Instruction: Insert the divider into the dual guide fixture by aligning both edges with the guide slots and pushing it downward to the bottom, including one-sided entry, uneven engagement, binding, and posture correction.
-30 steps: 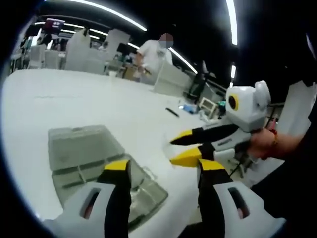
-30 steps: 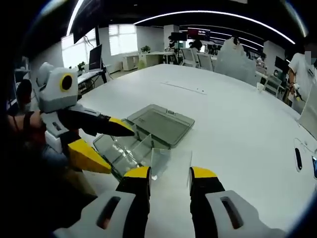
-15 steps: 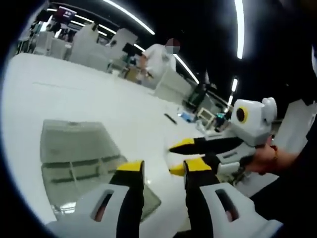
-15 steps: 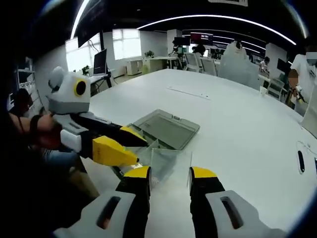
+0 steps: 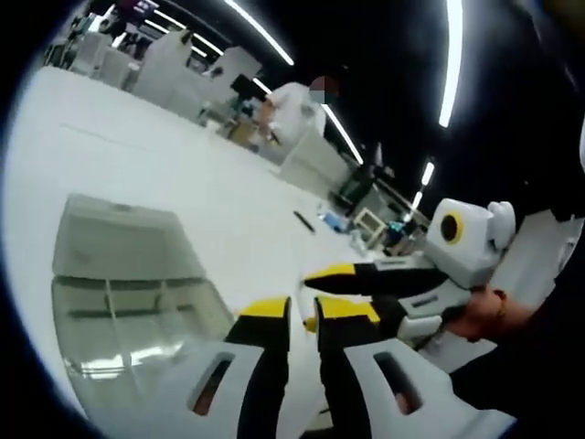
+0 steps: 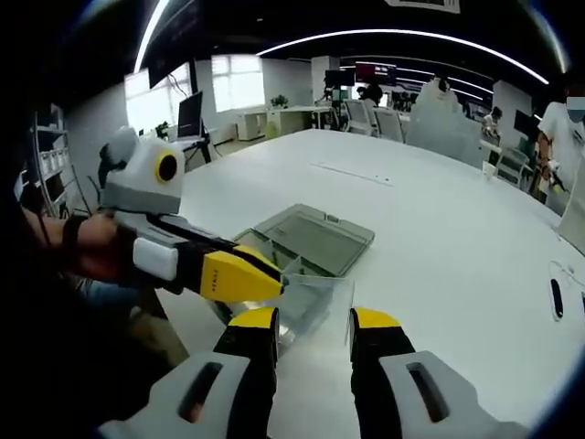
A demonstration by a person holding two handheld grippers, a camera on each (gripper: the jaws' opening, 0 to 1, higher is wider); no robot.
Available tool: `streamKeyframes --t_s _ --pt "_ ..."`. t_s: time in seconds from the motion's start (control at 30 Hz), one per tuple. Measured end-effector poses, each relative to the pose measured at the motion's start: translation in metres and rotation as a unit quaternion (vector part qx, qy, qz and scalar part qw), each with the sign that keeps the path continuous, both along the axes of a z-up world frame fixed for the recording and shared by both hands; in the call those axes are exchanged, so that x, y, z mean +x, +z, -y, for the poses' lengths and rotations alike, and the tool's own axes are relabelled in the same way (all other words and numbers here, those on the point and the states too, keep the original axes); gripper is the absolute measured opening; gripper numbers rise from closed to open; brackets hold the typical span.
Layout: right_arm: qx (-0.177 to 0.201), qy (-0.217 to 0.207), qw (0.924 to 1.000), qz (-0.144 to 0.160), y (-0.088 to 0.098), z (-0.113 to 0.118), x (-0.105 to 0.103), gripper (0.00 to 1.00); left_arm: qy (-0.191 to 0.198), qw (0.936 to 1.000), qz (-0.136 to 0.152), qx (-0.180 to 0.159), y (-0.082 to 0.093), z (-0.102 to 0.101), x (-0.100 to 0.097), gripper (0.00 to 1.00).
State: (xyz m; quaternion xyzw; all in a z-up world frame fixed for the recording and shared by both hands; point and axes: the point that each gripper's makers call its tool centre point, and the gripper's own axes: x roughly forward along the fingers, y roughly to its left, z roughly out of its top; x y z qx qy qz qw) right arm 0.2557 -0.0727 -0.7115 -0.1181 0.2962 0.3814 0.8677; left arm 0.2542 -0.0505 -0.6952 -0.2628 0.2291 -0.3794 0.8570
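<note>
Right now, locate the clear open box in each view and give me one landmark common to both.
Left gripper view: the clear open box lies lower left, beside the left gripper.
Right gripper view: it sits at centre, behind the left gripper reaching in from the left.
Shared landmark: the white table.

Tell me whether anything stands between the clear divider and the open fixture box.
Nothing visible does. The divider stands upright just beyond the right tongs, beside the open box; the left tongs reach its near edge from the left.
</note>
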Motion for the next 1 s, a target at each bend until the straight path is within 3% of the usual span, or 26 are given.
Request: streamKeyframes --t_s 0.27,0.33,0.63,0.77,0.9,1.0 --pt "0.001 -0.003 1.0 0.005 0.003 -0.002 -0.002 0.26 -0.001 0.9999 -0.01 -0.012 0.001 0.003 0.0 0.05" --pt "0.003 -0.003 1.0 0.006 0.004 -0.003 -0.003 0.26 -0.002 0.9998 -0.01 -0.014 0.002 0.003 0.0 0.01" --pt "-0.009 0.018 0.9998 0.009 0.003 -0.007 -0.009 0.27 -0.012 0.9997 0.012 0.015 0.003 0.001 -0.008 0.0" --pt "-0.043 0.042 0.9981 0.014 -0.001 -0.007 -0.013 0.29 -0.015 0.9994 0.023 0.023 0.005 0.001 -0.01 0.0" --pt "-0.049 0.054 0.9972 0.014 -0.002 -0.008 -0.016 0.3 -0.021 0.9962 0.056 0.064 0.005 -0.005 -0.01 0.0" --pt "-0.059 0.072 0.9956 0.012 -0.003 -0.007 -0.017 0.31 -0.024 0.9943 0.064 0.082 0.004 -0.009 -0.011 0.0"
